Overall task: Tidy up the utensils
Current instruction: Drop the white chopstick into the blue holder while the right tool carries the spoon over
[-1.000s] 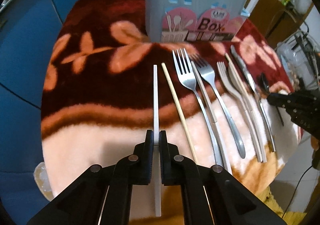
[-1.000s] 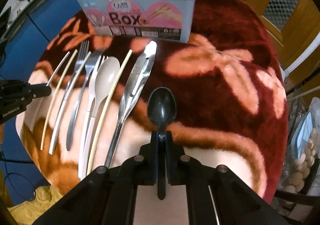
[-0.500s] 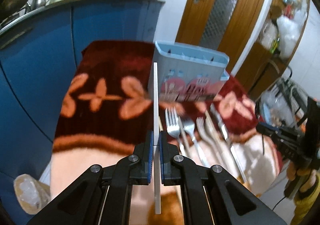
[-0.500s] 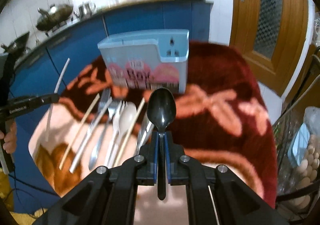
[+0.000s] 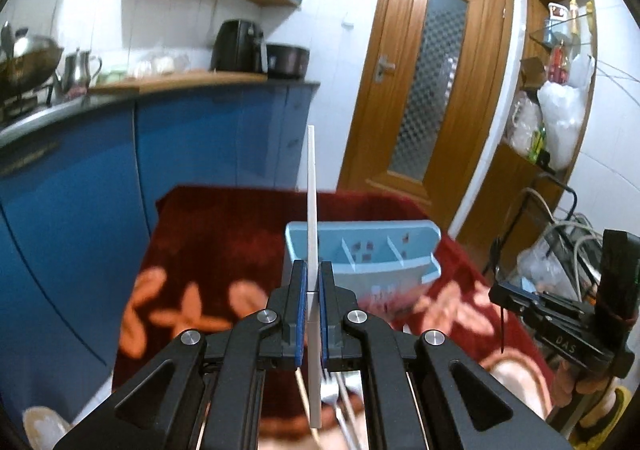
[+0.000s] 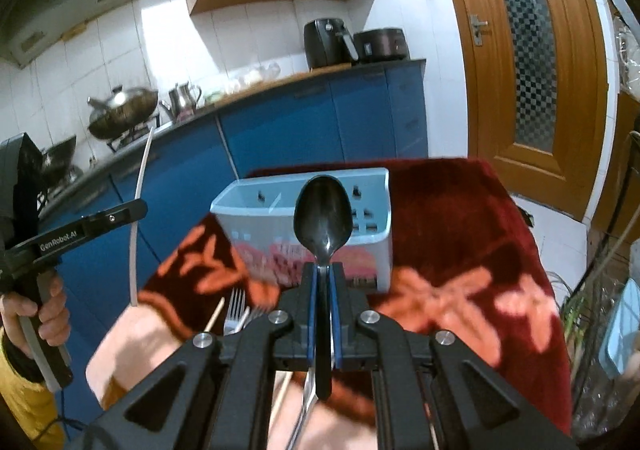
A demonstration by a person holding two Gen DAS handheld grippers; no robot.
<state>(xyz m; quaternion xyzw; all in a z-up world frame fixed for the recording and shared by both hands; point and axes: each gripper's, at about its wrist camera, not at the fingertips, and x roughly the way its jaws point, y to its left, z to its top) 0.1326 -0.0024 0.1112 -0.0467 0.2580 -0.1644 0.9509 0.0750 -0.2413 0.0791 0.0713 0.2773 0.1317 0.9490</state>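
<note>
My left gripper [image 5: 313,270] is shut on a white chopstick [image 5: 311,185] and holds it upright, above and in front of the light blue utensil box [image 5: 404,266], whose divided compartments show from above. My right gripper [image 6: 323,274] is shut on a black spoon [image 6: 323,209], bowl up, in front of the same box [image 6: 256,201]. The left gripper with its chopstick [image 6: 141,185] also shows at the left of the right wrist view. Forks [image 6: 236,306] and a beige chopstick [image 6: 214,316] lie on the blanket below.
The table wears a red blanket with orange flowers [image 6: 460,234]. Blue cabinets [image 5: 80,189] stand behind and left, a wooden door [image 5: 432,81] at the back right. The right gripper [image 5: 560,330] and wire racks are at the right in the left wrist view.
Both grippers have lifted and tilted up from the table, carrying the white chopstick and the black spoon. The box openings now show from above.
</note>
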